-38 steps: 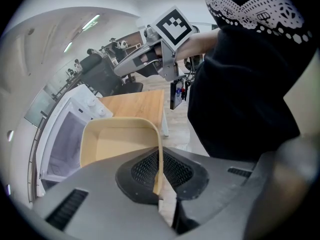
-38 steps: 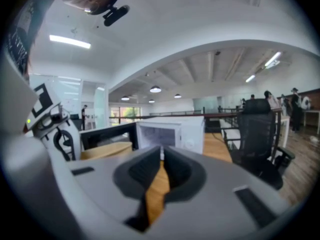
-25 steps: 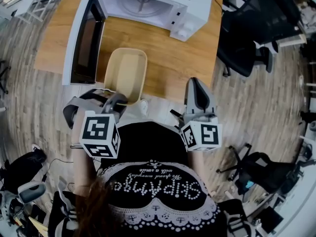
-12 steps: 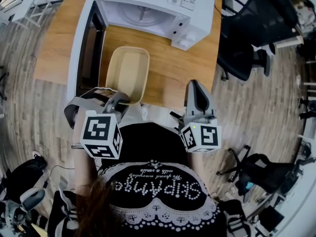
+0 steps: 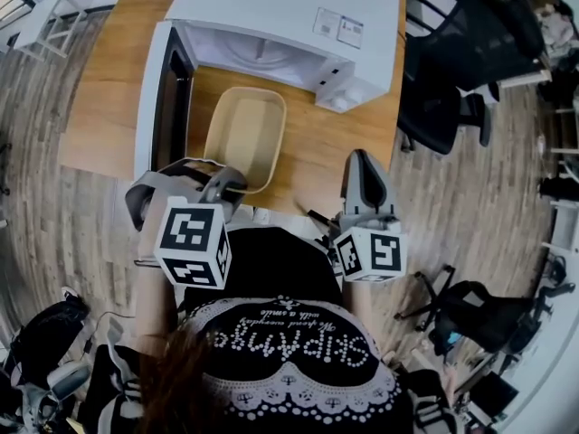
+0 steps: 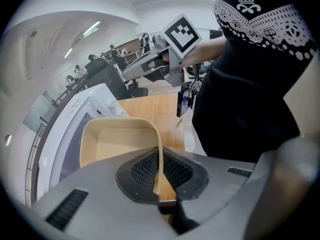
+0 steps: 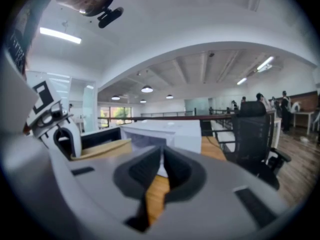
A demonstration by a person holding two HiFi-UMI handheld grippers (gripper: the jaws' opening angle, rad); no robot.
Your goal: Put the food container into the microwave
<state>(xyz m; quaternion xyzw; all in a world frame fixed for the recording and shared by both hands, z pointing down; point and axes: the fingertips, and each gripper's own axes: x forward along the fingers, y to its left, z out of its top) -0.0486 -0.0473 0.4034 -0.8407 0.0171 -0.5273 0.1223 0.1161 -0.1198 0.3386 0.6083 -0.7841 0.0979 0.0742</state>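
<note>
- Left claw [image 5: 231, 184] pinches the near rim of the food container [image 5: 244, 134], a thin-walled, beige, empty tub with rounded corners. It lies just before the open white microwave [image 5: 289, 16], probably ready to slide in.
- Right claw [image 5: 364, 165], jaws together on nothing, waits further back from the microwave.
- A smooth wooden desk [image 5: 104, 89] carries the microwave.

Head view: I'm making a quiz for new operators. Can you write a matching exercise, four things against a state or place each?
1 container
2 microwave door
3 left gripper
4 right gripper

A shut, empty
B swung open
C beige, outside the microwave
D shut on the container's rim

Pairs: 1-C, 2-B, 3-D, 4-A
</note>
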